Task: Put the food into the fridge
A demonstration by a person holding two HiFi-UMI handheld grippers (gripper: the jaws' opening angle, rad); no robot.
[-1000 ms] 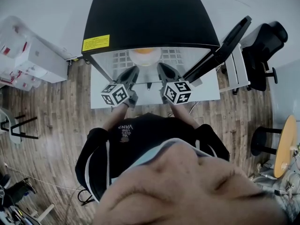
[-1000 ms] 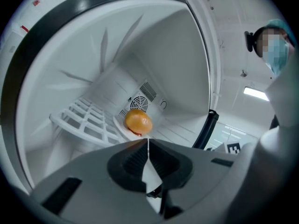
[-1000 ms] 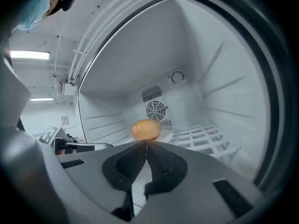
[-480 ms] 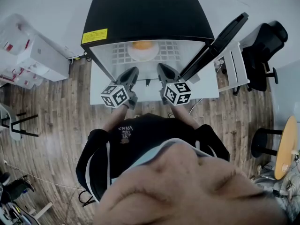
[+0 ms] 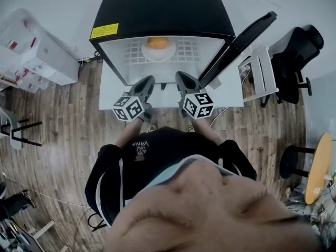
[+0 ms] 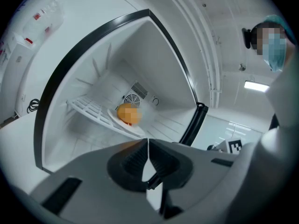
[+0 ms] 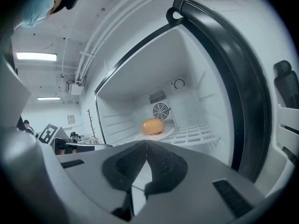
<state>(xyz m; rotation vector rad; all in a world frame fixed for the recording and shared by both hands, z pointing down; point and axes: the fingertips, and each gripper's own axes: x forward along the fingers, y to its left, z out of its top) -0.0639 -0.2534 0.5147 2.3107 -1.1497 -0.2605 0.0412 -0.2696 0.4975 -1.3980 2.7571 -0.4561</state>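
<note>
Orange round food (image 5: 158,42): on white plate (image 5: 145,53), white wire shelf (image 5: 192,51), inside open black fridge (image 5: 157,9). Left gripper (image 5: 150,80) and right gripper (image 5: 179,76): jaws pressed together, nothing held, food ahead and well apart.

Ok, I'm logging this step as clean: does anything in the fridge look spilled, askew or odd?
Nothing stands out: the orange food sits on its white plate, the plate resting on the wire shelf inside the open fridge, nothing spilled.

We read "VANS", upside down to us, on the person's black top (image 5: 140,147), near the fridge (image 5: 163,9) front. The yellow label (image 5: 103,31) at the fridge's top-left corner has print too small to read.
</note>
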